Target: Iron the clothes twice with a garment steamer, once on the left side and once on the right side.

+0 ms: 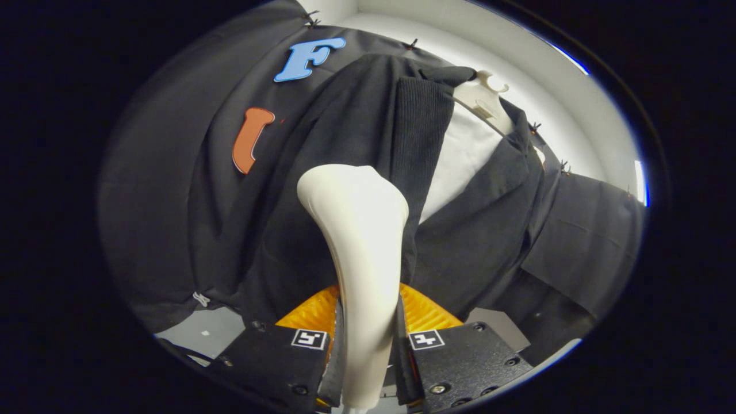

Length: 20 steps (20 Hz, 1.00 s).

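While the gripper [368, 345] clamps the slim neck of a smooth cream-white plastic garment steamer [359, 259], both fingers [276, 362] press on that handle from either side, closed down to its width with no gap showing. The steamer rises upright from between the fingers and widens into a rounded head, which lies against or just in front of the cloth ahead; whether it truly touches is hard to judge from this angle.

Beyond the head hangs a dark charcoal jacket [322, 190] of soft woven fabric, draped on a white plastic hanger [489, 98] whose hook and shoulder show above the collar. The jacket's front is open: a ribbed dark placket edge [422, 132] runs down just right of the steamer head, and a white inner garment [460, 155] shows in the opening between the two front panels. The right panel [489, 230] falls away at a slant, well apart from the steamer.

Black cloth wall [155, 190] backs the jacket on the left, with folds gathering near the jacket's left edge. A pale booth wall [552, 98] curves behind the hanger. Below the hem, a strip of grey floor surface [195, 333] lies open beside the left finger.
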{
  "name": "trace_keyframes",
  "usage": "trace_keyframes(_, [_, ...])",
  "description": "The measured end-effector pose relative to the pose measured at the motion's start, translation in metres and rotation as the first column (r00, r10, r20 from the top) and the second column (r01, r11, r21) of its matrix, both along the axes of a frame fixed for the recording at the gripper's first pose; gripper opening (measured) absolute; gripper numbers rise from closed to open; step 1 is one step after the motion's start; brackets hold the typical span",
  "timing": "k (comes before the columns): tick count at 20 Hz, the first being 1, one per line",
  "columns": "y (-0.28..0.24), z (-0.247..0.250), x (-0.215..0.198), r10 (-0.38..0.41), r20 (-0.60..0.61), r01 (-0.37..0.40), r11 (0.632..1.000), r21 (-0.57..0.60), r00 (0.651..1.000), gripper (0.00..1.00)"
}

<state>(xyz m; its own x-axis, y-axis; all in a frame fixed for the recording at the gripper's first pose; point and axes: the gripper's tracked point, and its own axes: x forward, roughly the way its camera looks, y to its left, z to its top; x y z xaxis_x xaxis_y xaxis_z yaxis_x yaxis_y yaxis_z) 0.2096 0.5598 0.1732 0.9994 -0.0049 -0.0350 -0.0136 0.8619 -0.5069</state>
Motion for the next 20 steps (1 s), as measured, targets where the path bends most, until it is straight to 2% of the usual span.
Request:
trace_keyframes(11, [-0.019, -0.081, 0.004, -0.020, -0.107, 0.016, 0.999, -0.036, 0.994, 0.38])
trace_keyframes(20, [-0.033, -0.149, 0.005, -0.023, -0.175, 0.004, 0.994, -0.112, 0.984, 0.38])
